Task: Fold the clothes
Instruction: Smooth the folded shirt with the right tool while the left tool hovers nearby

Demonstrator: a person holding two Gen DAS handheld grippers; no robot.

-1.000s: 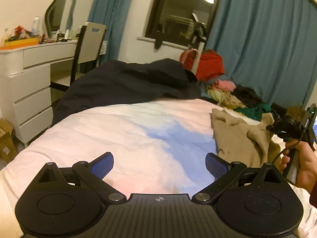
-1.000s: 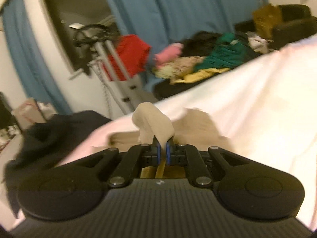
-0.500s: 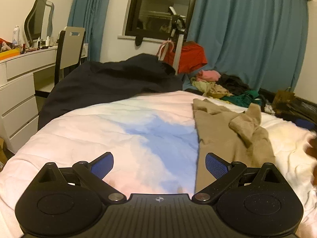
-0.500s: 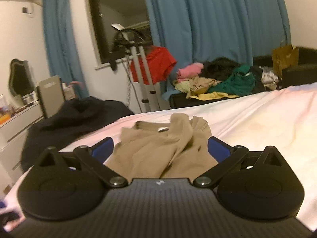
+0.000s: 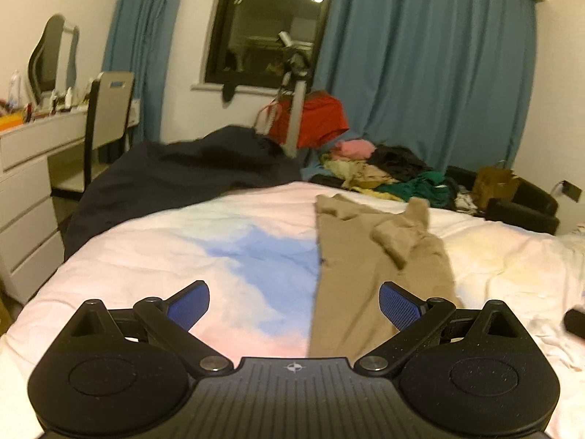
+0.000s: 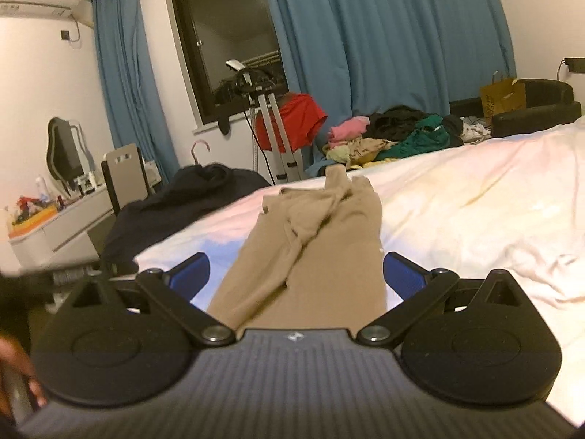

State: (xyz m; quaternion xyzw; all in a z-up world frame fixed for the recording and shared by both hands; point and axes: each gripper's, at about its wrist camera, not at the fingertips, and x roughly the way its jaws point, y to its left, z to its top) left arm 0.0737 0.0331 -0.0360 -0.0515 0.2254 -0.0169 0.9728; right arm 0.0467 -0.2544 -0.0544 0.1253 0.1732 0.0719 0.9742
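1. Right gripper [image 6: 296, 270]: blue-padded jaws spread full wide, nothing between the pads; just been opening, cloth let go. Held low over the near end of the long tan knit garment [image 6: 310, 256].
2. Left gripper [image 5: 294, 305]: jaws also wide apart, empty. Hovering above the bed, just left of the tan garment's near left edge.
3. Tan garment [image 5: 369, 267]: lying lengthwise on the pink, blue and white quilted bedcover [image 5: 182, 252], right of its blue patch. Left edge straight; one sleeve thrown back over the body in a bunched, crooked lump toward the far end.
4. Step in hand, by judgement: sleeve fold laid, next grip to be chosen. Worth flattening the bunched sleeve first, else the lump gets locked into every later fold.
5. For a clean fold: take both near corners at once, pads pinching all layers; lift just clear of the bedcover; carry toward the far end in line with the garment's long axis; lower evenly.
6. Beyond the tan garment: dark blanket [image 5: 182, 179] heaped past the far left, mixed pile of unfolded clothes [image 5: 387, 172] past the far end. Neither touching it.
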